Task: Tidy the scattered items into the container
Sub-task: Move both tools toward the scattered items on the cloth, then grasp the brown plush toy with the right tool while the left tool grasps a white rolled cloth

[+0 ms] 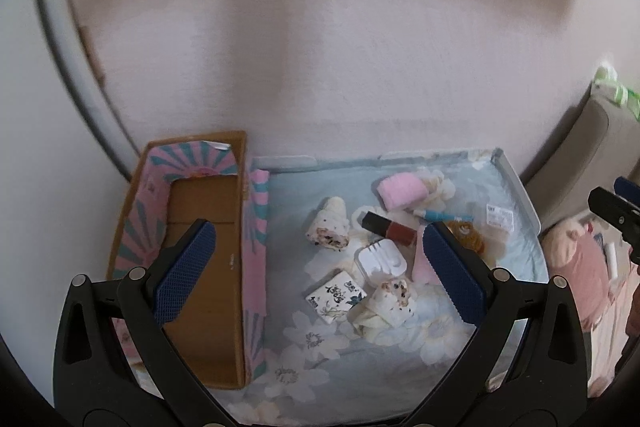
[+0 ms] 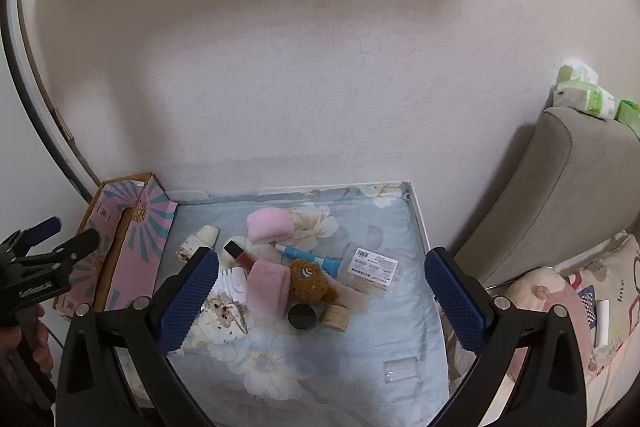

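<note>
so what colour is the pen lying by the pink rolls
Blue with a white tip, clearest in the right wrist view: pen.

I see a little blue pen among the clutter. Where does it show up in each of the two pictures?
Left wrist view: the blue pen lies right of centre, just behind the dark red tube, below the pink roll.
Right wrist view: the blue pen lies near the centre, between the pink roll and the brown plush toy.
Shared landmark: the pink roll, just beyond the pen in both.
</note>
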